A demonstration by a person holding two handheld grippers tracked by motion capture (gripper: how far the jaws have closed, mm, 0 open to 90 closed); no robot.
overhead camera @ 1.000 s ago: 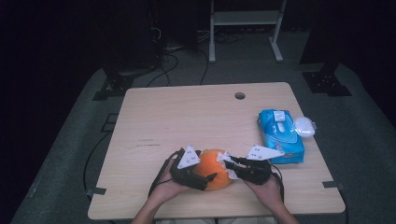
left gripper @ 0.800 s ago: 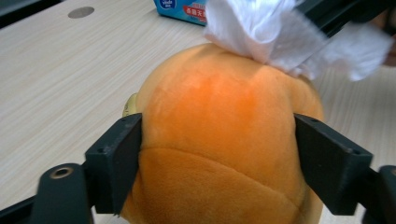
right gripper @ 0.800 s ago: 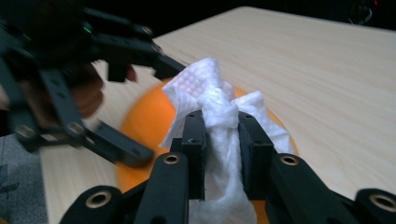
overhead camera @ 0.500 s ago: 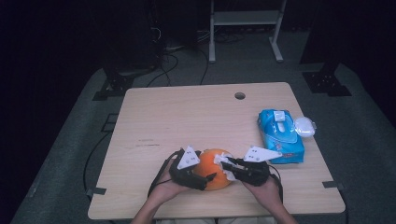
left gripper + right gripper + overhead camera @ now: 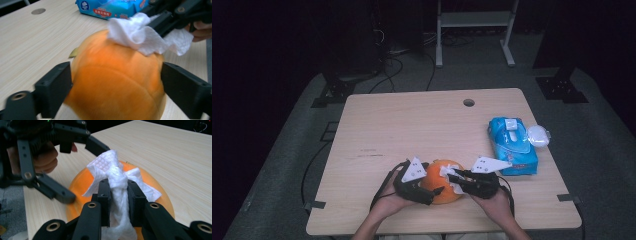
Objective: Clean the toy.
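An orange, rounded soft fruit-like thing [image 5: 439, 186] lies near the table's front edge. My left gripper [image 5: 432, 181] is shut on it, one jaw pressed against each side, as the left gripper view shows [image 5: 117, 85]. My right gripper [image 5: 453, 178] comes in from the right and is shut on a crumpled white wipe [image 5: 112, 167]. The wipe [image 5: 140, 35] rests on the top of the orange thing [image 5: 80, 182]. In the right gripper view my own jaws [image 5: 119, 192] pinch the wipe's bunched middle, and the left gripper [image 5: 82, 171] straddles the orange thing beyond.
A blue pack of wet wipes [image 5: 512, 145] lies at the right of the wooden table [image 5: 412, 130], with a white rounded lid [image 5: 538, 135] beside it. A cable hole [image 5: 468, 102] sits near the far edge. Dark floor and stands surround the table.
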